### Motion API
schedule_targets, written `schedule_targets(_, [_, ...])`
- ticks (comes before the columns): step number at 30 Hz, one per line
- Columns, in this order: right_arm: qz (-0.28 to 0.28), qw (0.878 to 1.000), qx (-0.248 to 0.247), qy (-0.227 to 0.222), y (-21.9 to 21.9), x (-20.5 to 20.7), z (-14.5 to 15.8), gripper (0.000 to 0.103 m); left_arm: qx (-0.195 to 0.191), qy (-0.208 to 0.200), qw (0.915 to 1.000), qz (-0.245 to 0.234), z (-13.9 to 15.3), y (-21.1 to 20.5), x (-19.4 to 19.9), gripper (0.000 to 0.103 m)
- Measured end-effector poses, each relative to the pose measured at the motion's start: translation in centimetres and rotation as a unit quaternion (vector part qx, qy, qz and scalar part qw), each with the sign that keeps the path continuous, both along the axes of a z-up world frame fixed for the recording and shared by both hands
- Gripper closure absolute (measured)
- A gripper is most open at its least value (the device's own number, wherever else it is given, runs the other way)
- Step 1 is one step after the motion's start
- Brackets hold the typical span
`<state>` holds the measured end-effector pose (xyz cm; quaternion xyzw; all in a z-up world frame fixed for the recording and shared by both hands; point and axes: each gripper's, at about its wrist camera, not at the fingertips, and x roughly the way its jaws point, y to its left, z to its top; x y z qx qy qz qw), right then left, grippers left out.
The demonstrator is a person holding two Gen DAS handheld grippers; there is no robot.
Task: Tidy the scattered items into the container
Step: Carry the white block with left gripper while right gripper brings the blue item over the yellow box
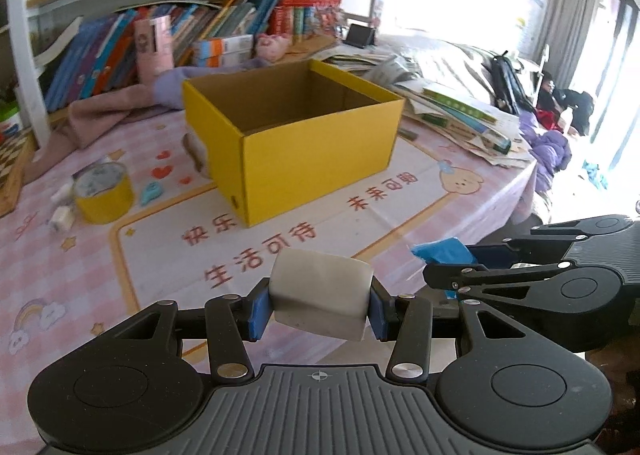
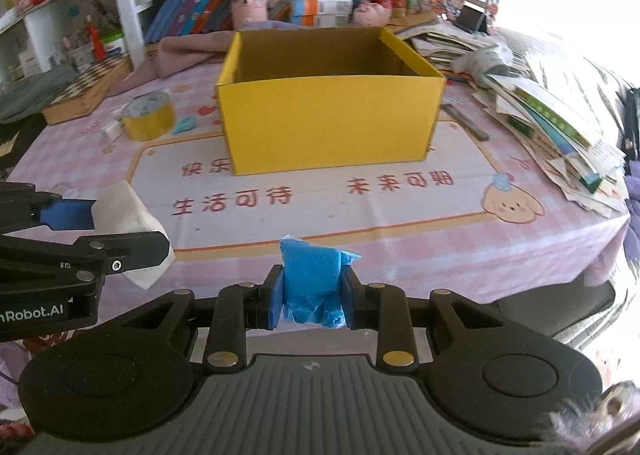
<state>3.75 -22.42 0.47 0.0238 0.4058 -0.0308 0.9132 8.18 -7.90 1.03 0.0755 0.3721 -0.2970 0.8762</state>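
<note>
Left wrist: fingers (image 1: 264, 311) clamp white packet (image 1: 320, 295), probably tissues

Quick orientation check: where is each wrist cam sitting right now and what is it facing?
Left wrist: on the left gripper, looking down its jaws, shut on a white packet, toward the yellow box; right gripper at right edge.
Right wrist: on the right gripper, jaws shut on a blue packet, facing the box's front; left gripper at left edge.
Shared: box, yellow tape roll, both packets, pink tablecloth.
</note>
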Motion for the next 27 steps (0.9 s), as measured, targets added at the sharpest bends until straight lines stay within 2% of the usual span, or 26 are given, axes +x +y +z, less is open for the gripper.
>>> schedule_targets(16, [-0.031, 1.0, 0.002, 0.0, -3.3, 0.2, 0.1, 0.076, 0.0, -0.002, 0.9993, -0.036, 0.1, -3.5, 0.8, 0.057])
schedule_targets(27, [-0.025, 1.0, 0.003, 0.002, -4.1, 1.2, 0.1, 0.076, 0.002, -0.005, 0.9994, -0.035, 0.0, -4.4, 1.7, 0.057])
